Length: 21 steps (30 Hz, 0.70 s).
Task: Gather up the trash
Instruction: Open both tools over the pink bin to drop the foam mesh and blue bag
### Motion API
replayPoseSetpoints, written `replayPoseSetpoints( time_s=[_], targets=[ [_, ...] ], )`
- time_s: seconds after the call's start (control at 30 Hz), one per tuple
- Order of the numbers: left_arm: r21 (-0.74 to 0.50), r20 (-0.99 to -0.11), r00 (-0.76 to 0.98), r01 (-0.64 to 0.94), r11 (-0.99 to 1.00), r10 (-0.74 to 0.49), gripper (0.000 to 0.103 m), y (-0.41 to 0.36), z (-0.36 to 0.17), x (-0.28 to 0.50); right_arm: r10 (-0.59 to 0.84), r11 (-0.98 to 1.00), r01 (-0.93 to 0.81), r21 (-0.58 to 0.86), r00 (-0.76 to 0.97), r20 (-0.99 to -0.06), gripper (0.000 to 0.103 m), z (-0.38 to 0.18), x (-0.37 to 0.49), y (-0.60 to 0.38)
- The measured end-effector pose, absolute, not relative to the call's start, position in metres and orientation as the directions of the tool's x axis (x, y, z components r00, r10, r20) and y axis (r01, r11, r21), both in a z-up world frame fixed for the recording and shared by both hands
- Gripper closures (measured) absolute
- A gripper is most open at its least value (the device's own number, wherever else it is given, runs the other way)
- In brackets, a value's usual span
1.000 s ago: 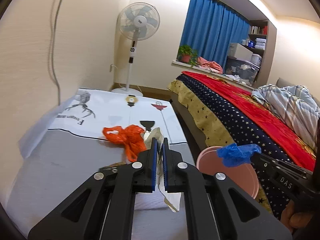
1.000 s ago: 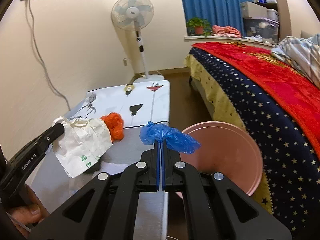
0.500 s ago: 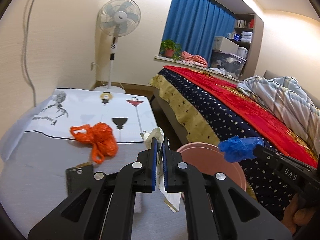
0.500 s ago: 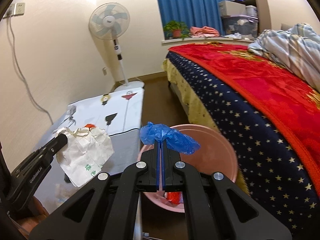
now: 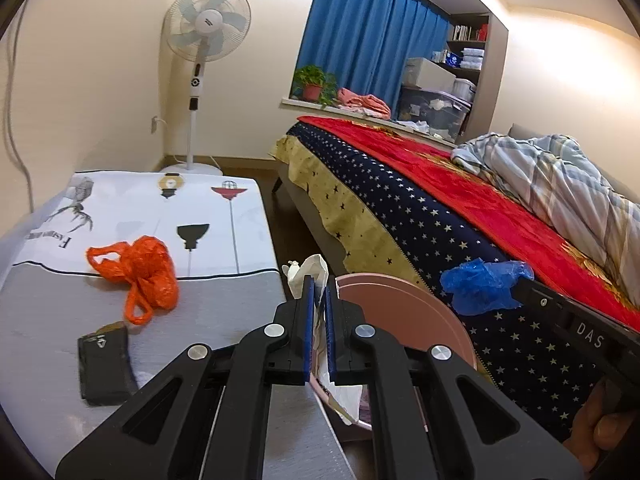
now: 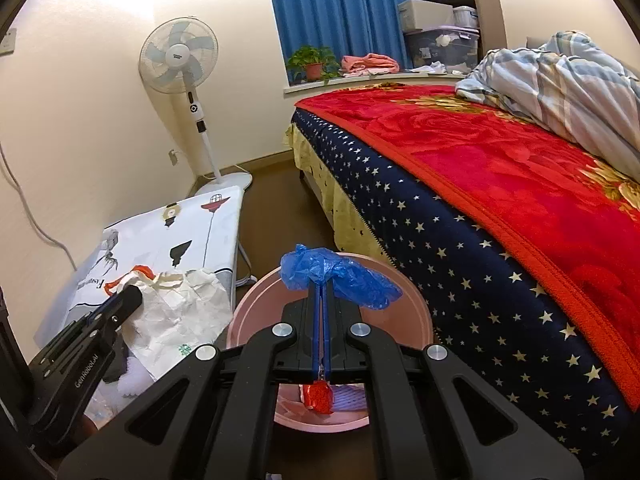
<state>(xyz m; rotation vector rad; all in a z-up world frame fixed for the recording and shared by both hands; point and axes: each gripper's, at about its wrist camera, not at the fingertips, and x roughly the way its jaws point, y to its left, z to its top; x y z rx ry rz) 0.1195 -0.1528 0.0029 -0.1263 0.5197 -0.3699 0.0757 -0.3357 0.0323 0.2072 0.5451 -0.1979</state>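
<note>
My left gripper [image 5: 317, 292] is shut on a crumpled white paper bag [image 5: 308, 272], held at the table's right edge beside the pink bin [image 5: 404, 304]; the bag also shows in the right wrist view [image 6: 180, 312]. My right gripper [image 6: 322, 292] is shut on a blue plastic bag [image 6: 340, 276] and holds it above the pink bin [image 6: 416, 312], which has red trash inside. The blue bag shows in the left wrist view [image 5: 480, 284]. An orange plastic bag [image 5: 144, 268] and a black wrapper [image 5: 104, 364] lie on the table.
The low table [image 5: 60, 300] with a printed white and grey cover stands along the left wall. A bed [image 5: 460, 208] with a red and starry blanket fills the right. A standing fan [image 5: 200, 52] is at the back. Brown floor runs between table and bed.
Both grippers have moved right, off the table and toward the pink bin. The right gripper with the blue bag now hangs over the bin's opening. Both stay shut.
</note>
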Motion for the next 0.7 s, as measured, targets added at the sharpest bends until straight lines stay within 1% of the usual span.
replayPoseSetpoints(
  time_s=[0.4, 0.5, 0.53, 0.57, 0.6, 0.63, 0.67, 0.7],
  targets=[
    [-0.225, -0.482, 0.770, 0.352, 0.908, -0.418, 0.098, -0.174, -0.010, 0.130, -0.146, 0.952, 0.269, 0.147, 0.819, -0.555, 0.102, 0.023, 0.084, -0.347],
    [-0.241, -0.485, 0.755, 0.369, 0.898, -0.440, 0.098, -0.178, -0.013, 0.132, -0.136, 0.951, 0.267, 0.154, 0.812, -0.567, 0.100, 0.020, 0.087, -0.347],
    [-0.248, -0.489, 0.747, 0.376, 0.893, -0.451, 0.097, -0.180, -0.014, 0.133, -0.136, 0.951, 0.268, 0.153, 0.809, -0.571, 0.097, 0.019, 0.088, -0.347],
    [-0.255, -0.499, 0.738, 0.376, 0.891, -0.454, 0.093, -0.182, -0.016, 0.135, -0.138, 0.951, 0.271, 0.151, 0.806, -0.576, 0.097, 0.018, 0.089, -0.347],
    [-0.264, -0.504, 0.732, 0.375, 0.889, -0.458, 0.089, -0.182, -0.017, 0.135, -0.143, 0.949, 0.277, 0.150, 0.802, -0.581, 0.091, 0.017, 0.090, -0.348],
    [-0.276, -0.507, 0.726, 0.373, 0.886, -0.464, 0.080, -0.181, -0.019, 0.136, -0.147, 0.946, 0.286, 0.152, 0.798, -0.584, 0.079, 0.016, 0.090, -0.349],
    [-0.288, -0.510, 0.722, 0.368, 0.884, -0.467, 0.077, -0.180, -0.021, 0.137, -0.152, 0.944, 0.293, 0.154, 0.797, -0.585, 0.072, 0.016, 0.090, -0.351],
    [-0.290, -0.514, 0.722, 0.361, 0.886, -0.463, 0.077, -0.179, -0.022, 0.138, -0.157, 0.940, 0.302, 0.158, 0.796, -0.584, 0.065, 0.015, 0.089, -0.352]
  ],
)
